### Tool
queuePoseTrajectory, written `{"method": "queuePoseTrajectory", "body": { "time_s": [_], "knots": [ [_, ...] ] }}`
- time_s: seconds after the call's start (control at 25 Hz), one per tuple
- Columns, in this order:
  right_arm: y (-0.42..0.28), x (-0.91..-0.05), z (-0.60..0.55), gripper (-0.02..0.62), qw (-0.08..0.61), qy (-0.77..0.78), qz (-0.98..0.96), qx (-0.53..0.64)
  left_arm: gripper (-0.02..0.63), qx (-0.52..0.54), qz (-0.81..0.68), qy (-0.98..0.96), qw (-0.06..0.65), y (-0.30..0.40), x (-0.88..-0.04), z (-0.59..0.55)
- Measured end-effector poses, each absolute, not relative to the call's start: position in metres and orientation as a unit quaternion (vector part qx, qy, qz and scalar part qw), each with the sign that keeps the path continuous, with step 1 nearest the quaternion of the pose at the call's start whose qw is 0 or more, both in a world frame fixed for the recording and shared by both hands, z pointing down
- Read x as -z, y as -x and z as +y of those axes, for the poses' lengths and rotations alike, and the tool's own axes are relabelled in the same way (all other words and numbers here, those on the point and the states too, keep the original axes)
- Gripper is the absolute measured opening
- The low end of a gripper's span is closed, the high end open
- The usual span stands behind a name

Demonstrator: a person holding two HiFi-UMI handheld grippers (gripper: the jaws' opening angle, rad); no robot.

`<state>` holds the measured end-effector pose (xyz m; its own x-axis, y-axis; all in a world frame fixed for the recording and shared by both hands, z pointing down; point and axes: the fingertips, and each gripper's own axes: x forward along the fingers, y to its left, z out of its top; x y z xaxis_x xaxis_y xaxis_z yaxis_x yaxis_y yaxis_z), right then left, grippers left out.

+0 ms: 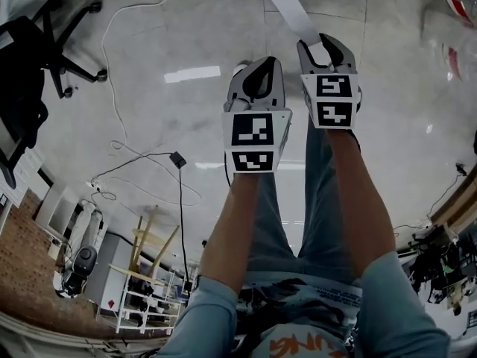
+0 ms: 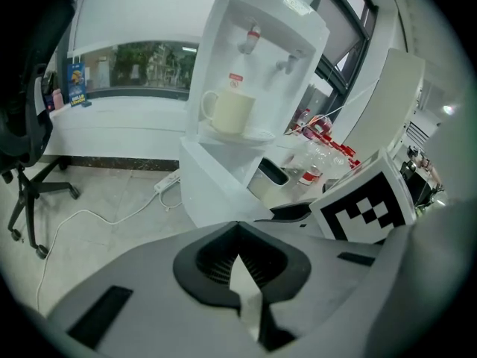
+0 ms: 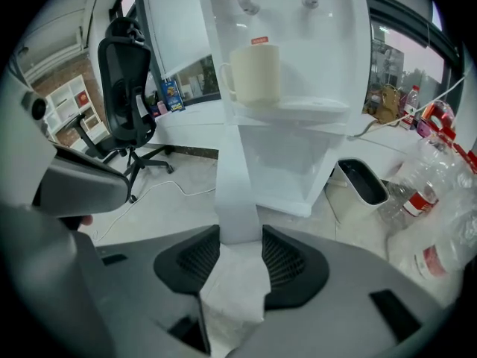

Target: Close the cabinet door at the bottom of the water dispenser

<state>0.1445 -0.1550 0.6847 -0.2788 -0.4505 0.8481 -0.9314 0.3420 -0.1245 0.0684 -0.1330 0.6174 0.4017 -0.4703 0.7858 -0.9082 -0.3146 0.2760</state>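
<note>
The job was barely begun. The cabinet door (image 3: 237, 174) at the foot of the water dispenser (image 3: 328, 73) stood swung far out, edge-on to the right tongs (image 3: 240, 230). Beyond those tongs and a little to their right, the lower compartment (image 3: 287, 166) lay open to view. The right tongs were set wide with the door's free edge between them and both ribbed pads against the panel's two faces, so I judged the grip made. The left tongs (image 2: 238, 226) were closed tip to tip on nothing, just beside the right pair and a little nearer the person.

What was left was the whole swing. The door seemed hinged at the compartment's left side, so its edge had to be carried round to the right of the tongs until the panel sat flush, and then let go.

On that side room looked tight. A dark bin (image 3: 363, 183) stood close by the dispenser's base, with a heap of plastic bottles (image 3: 436, 200) beyond it. The door's sweep would probably pass near the bin. The outer jaw would also have to come away before the panel met the frame, or it might be pinched there.

To the left of the tongs the floor lay open, and only a cable (image 3: 165, 186) and an office chair (image 3: 127, 80) stood there, well apart. A mug (image 3: 253, 74) sat on the tray above, clear of the door's path.
</note>
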Motion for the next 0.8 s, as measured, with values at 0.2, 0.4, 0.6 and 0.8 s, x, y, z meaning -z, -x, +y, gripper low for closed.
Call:
{"method": "queuePoseTrajectory", "body": {
  "time_s": [0.2, 0.4, 0.6, 0.8],
  "knots": [
    [-0.165, -0.683, -0.17, 0.19, 0.367, -0.473, -0.739, -0.309, 0.008, -0.307, -0.455, -0.756, 0.357, -0.087, -0.622, -0.145],
    [-0.185, -0.683, -0.182, 0.195, 0.366, -0.472, -0.744, -0.299, 0.008, -0.317, -0.445, -0.76, 0.352, -0.109, -0.624, -0.156],
    [-0.207, -0.683, -0.196, 0.198, 0.354, -0.477, -0.749, -0.292, 0.008, -0.319, -0.442, -0.764, 0.347, -0.13, -0.626, -0.167],
    [-0.223, -0.682, -0.219, 0.198, 0.349, -0.476, -0.757, -0.281, 0.008, -0.314, -0.447, -0.763, 0.347, -0.146, -0.627, -0.181]
  ]
}}
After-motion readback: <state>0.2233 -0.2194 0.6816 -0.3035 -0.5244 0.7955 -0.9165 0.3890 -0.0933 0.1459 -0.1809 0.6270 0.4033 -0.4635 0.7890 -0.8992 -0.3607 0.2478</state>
